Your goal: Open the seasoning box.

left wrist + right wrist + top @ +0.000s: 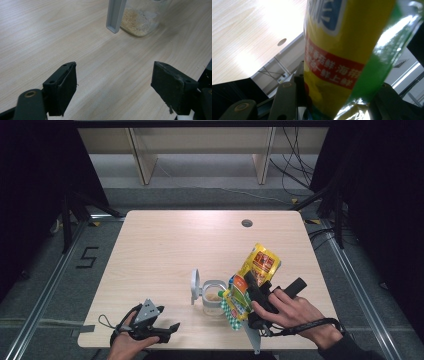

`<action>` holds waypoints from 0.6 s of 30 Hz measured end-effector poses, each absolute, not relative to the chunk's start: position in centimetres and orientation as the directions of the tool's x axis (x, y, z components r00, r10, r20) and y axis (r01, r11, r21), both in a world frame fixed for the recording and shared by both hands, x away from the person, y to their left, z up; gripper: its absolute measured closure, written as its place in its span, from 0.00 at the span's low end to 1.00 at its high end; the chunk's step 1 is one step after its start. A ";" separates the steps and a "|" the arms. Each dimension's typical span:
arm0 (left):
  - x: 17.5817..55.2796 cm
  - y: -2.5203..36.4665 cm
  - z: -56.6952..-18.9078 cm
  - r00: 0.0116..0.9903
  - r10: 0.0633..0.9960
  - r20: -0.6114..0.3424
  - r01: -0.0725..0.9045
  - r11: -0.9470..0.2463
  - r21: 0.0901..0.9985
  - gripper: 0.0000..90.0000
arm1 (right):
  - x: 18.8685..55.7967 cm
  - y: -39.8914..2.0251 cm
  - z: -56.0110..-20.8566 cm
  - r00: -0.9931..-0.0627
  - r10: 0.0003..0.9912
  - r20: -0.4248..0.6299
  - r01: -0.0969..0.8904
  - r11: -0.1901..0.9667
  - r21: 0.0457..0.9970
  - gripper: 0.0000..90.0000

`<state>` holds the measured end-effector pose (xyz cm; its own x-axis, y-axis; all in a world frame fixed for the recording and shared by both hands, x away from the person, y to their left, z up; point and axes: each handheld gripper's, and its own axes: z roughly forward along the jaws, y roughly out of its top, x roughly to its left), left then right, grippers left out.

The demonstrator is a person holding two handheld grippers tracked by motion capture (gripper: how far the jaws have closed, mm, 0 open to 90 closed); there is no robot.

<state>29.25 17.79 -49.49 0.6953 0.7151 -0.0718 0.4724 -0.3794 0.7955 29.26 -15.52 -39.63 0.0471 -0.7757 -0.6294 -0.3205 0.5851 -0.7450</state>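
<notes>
**A:** Two grippers to account for. Starting at the right gripper [251, 287]?

**B:** Closes partway on a glossy yellow-and-green foil snack packet [258, 263], pads pressing its sides. Holds it raised and tilted, lower end just beside the rim of a clear plastic jar [213, 298]. Probably lined up for tipping the contents in.

**A:** Why pinch there?

**B:** Grips across the body rather than a corner, likely to stop the soft film folding over while tilted.

**A:** Jar ready?

**B:** Stands upright on the pale wooden table [165, 245], grey hinged lid [195, 286] swung up to the side, clear of the opening. Holds a low layer of beige crumbs [135, 22].

**A:** And the left gripper [169, 327]?

**B:** Rests low near the front-left edge, well apart from the jar. Jaws wide open, nothing between them, pointed toward the jar, perhaps waiting to steady it.
</notes>
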 end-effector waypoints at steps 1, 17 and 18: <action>29.2 17.8 -49.5 0.695 0.715 -0.073 0.474 -0.378 0.795 0.22 | 29.2 -15.6 -39.6 0.045 -0.770 -0.636 -0.319 0.592 -0.740 0.65; 29.3 17.8 -49.5 0.694 0.716 -0.073 0.474 -0.379 0.795 0.22 | 29.3 -15.5 -39.5 0.049 -0.779 -0.625 -0.320 0.581 -0.748 0.65; 29.3 17.8 -49.5 0.694 0.716 -0.073 0.474 -0.378 0.795 0.22 | 29.3 -15.5 -39.5 0.049 -0.778 -0.627 -0.322 0.582 -0.747 0.65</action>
<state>29.27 17.81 -49.48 0.6943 0.7160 -0.0727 0.4736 -0.3784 0.7953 29.30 -15.47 -39.53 0.0488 -0.7778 -0.6266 -0.3217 0.5816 -0.7471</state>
